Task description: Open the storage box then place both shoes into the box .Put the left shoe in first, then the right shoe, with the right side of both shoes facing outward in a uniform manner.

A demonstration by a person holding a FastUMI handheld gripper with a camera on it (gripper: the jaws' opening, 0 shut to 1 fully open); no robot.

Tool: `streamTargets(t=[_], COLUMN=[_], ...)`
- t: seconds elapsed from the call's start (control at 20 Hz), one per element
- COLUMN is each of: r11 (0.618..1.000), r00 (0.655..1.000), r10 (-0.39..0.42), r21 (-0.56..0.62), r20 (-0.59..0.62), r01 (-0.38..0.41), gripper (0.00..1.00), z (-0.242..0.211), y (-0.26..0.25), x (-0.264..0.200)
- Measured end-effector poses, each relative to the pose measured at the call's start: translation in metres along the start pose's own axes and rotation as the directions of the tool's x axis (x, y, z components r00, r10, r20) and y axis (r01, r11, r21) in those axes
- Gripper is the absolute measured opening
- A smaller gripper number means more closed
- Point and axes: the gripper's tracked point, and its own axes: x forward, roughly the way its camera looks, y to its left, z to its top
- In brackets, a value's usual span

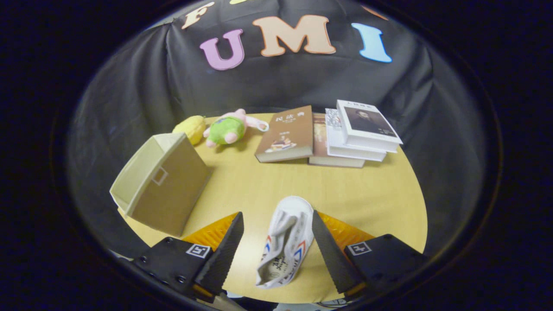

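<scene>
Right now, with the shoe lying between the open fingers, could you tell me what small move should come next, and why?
Probably close the gripper on the shoe. The fingers stand open on either side of it, the right one close to its side, the left apart, and the storage box ahead to the left lies tipped, its opening turned away to the left.

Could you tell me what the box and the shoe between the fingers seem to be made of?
Box: probably fabric over stiff board, matte tan, with soft edges. Shoe: looks like white canvas, creased and slumped. It lies between the open gripper's fingers, which do not appear to press it.
</scene>
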Motion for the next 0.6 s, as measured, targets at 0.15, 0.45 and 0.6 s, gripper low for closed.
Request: streamTargets(t=[0.15,0.45,0.6], r11=[1.000,1.000,0.999], r00=[0.998,0.984,0.972], r10=[-0.028,0.016,0.025], r21=[0.000,0.019,0.030], r20=[-0.065,-0.176,-0.232], r01=[0.028,-0.013,-0.018], gripper=[0.99,1.00,1.00], z=[-0.022,-0.056,-0.068], y=[-0.025,-0.035,-0.043], x=[0.014,0.039,0.051])
